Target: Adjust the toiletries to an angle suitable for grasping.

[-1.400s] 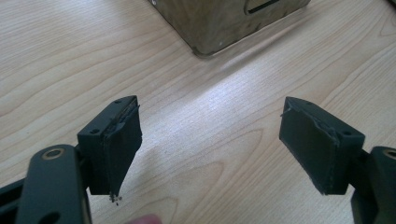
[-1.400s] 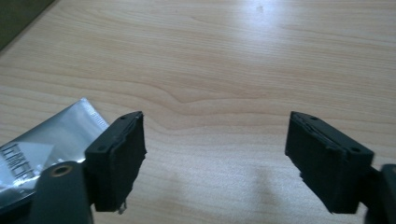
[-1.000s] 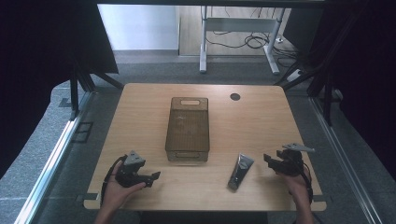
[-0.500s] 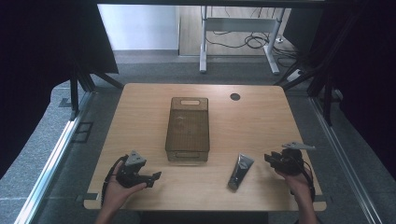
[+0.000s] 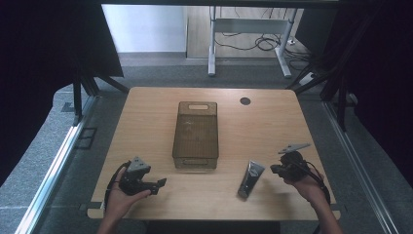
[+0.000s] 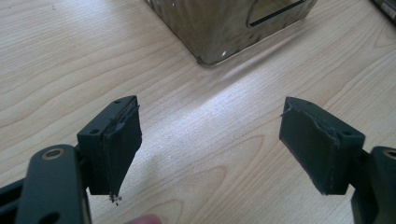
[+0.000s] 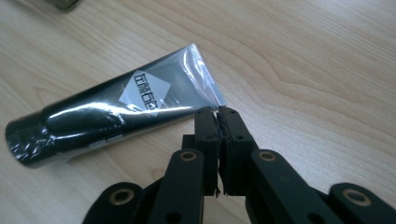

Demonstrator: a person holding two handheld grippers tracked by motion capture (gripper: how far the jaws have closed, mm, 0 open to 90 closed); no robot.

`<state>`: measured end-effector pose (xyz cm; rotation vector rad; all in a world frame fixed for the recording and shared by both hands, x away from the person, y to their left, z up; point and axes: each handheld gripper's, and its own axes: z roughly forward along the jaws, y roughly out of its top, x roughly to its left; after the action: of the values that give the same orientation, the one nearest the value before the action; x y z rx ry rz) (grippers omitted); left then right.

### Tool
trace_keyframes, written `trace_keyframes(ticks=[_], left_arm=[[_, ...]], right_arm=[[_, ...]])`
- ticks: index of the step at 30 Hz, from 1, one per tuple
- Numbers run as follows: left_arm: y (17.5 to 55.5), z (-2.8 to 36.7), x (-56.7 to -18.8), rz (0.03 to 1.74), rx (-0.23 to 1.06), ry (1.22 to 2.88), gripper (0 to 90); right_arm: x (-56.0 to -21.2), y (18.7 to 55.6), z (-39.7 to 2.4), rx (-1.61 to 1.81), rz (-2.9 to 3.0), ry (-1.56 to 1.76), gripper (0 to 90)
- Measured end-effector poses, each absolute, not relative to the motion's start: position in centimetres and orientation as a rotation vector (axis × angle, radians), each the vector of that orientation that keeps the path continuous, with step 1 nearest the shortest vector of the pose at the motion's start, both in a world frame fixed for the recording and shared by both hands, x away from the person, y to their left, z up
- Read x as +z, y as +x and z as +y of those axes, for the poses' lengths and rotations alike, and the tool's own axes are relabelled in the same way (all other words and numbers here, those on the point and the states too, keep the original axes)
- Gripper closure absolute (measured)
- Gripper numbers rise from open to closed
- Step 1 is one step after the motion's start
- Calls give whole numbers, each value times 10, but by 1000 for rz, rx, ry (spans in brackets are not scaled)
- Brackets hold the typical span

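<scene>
My left gripper [image 5: 157, 184] is spread wide over bare wood at 7 o'clock, near the table's [image 5: 146, 112] front edge. My right gripper [image 7: 218, 122], clenched on nothing, sits just beside the black tube's [image 5: 251, 178] crimped end at 4 o'clock; the basket [image 5: 196, 135] stands mid-table, with open wood on both sides.

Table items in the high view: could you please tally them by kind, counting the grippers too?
Bin: 1
Tube: 1
Grippers: 2, left gripper and right gripper
Total: 4
</scene>
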<state>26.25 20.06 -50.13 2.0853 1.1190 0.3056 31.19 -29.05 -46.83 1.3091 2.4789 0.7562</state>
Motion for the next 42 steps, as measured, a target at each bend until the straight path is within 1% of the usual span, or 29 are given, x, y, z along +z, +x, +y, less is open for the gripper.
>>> trace_keyframes(ticks=[2,9,18,26,42], left_arm=[[262,201,-501,1121,306,2081,212],[262,201,-501,1126,306,2083,212],[261,201,-500,1119,298,2085,212],[264,202,-503,1129,297,2086,212],[264,201,-504,1125,296,2092,212]], right_arm=[[-467,312,-289,732,2516,1302,895],[-467,304,-279,680,2628,1232,897],[-470,291,-245,600,2802,1094,898],[-474,287,-229,606,2906,1057,898],[-480,283,-213,581,2950,997,898]])
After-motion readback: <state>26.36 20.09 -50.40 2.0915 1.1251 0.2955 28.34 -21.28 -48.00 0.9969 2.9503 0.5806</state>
